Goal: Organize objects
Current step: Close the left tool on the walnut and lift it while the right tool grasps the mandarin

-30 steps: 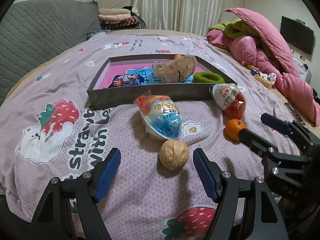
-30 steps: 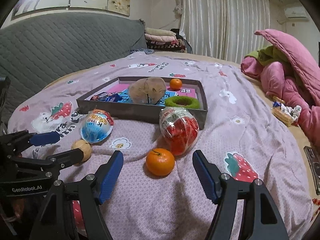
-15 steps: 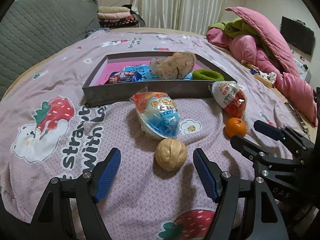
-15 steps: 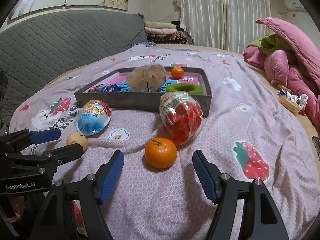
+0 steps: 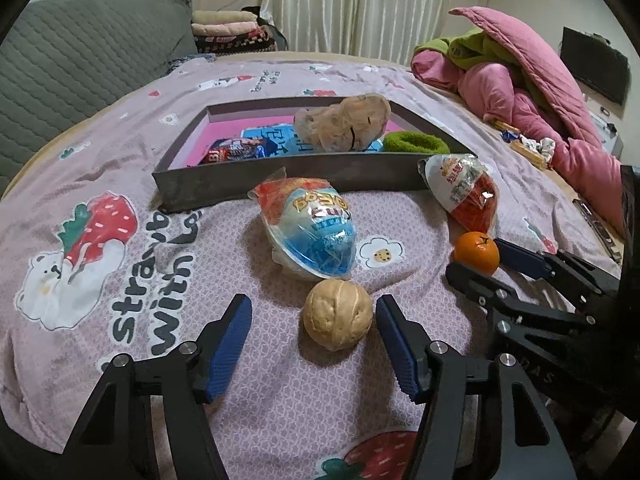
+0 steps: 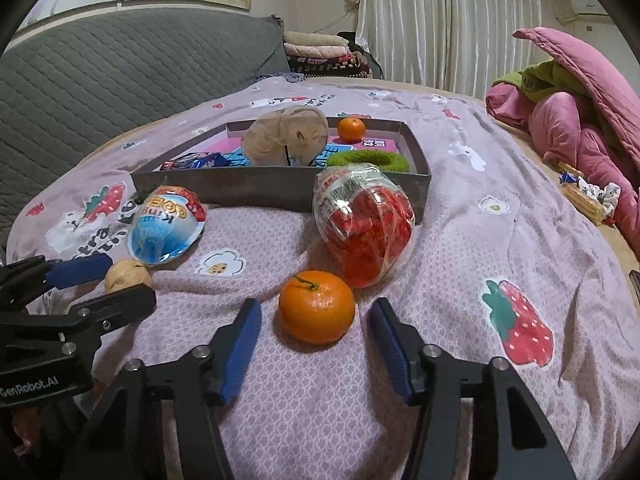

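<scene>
Left wrist view: your left gripper (image 5: 312,340) is closing around the ridged, tan walnut (image 5: 337,314); the right pad sits just beside the shell, the left pad stands clear.

Right wrist view: your right gripper (image 6: 314,346) is closing with the dimpled, round mandarin (image 6: 317,306) between its ribbed blue pads, neither touching.

Home bedroom: bed (image 5: 120,264), curtains (image 5: 360,4)

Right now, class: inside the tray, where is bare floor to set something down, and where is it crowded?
Free: the tray floor's pink far-left corner. Crowded: the plush toy, green ring, small orange and snack packet fill the rest.
</scene>
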Available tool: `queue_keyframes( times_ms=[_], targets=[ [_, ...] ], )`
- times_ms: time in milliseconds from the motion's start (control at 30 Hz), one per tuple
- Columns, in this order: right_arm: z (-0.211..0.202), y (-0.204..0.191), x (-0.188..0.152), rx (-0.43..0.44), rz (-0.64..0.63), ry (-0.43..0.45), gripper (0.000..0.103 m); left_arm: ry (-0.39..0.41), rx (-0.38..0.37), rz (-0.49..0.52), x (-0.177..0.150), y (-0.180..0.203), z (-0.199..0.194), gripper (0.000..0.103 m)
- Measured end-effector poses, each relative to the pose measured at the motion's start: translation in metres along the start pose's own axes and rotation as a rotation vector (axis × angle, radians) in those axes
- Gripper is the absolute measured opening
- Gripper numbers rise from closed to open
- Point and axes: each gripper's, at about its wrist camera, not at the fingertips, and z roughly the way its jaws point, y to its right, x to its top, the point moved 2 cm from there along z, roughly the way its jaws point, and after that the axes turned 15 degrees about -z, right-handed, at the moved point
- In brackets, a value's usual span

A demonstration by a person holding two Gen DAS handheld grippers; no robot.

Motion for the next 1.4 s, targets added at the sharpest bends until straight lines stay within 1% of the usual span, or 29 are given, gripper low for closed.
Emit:
queue_keyframes(
  times_ms=[33,100,233,267,300,400,467,533,567,767,900,1133,1267,1400],
  targets=[
    [0.002,0.001,0.0,0.002,0.006,-0.001,0.051,-0.001,-0.001,0.0,0.0,0.001,0.001,0.064],
    [0.004,0.003,-0.001,0.014,0.015,-0.005,0.049,-0.002,0.001,0.006,0.0,0.002,0.002,0.06],
    [0.005,0.005,-0.001,0.007,0.016,-0.002,0.042,-0.005,0.003,0.015,0.0,0.005,0.004,0.057],
    [0.005,0.005,-0.001,0.006,0.012,-0.002,0.042,-0.005,0.003,0.018,0.0,0.006,0.005,0.055],
    [0.005,0.004,-0.002,0.007,0.009,0.0,0.038,-0.007,0.003,0.02,0.0,0.006,0.005,0.053],
    [0.004,0.003,-0.002,0.012,-0.003,0.006,0.037,-0.012,0.002,0.027,0.0,0.008,0.006,0.044],
    [0.003,0.002,-0.002,0.011,-0.01,0.009,0.037,-0.015,0.003,0.034,0.0,0.01,0.008,0.042],
    [0.002,0.002,-0.002,0.018,-0.006,0.014,0.037,-0.015,-0.001,0.043,-0.001,0.011,0.008,0.038],
    [0.001,0.002,-0.003,0.021,-0.006,0.016,0.037,-0.016,-0.005,0.047,0.0,0.012,0.008,0.034],
    [-0.006,0.001,-0.005,0.033,-0.016,0.037,0.037,-0.013,-0.015,0.051,-0.001,0.013,0.006,0.033],
    [-0.014,-0.001,-0.002,0.031,-0.036,0.068,0.037,-0.007,-0.025,0.051,0.0,0.014,0.0,0.033],
    [-0.023,-0.009,0.011,0.029,-0.063,0.132,0.037,0.034,-0.03,0.051,0.007,0.013,-0.015,0.033],
    [-0.025,-0.016,0.019,0.041,-0.082,0.144,0.037,0.064,-0.04,0.048,0.014,0.013,-0.025,0.033],
    [-0.025,-0.022,0.027,0.033,-0.108,0.161,0.037,0.079,-0.044,0.032,0.021,0.01,-0.032,0.033]
  ],
)
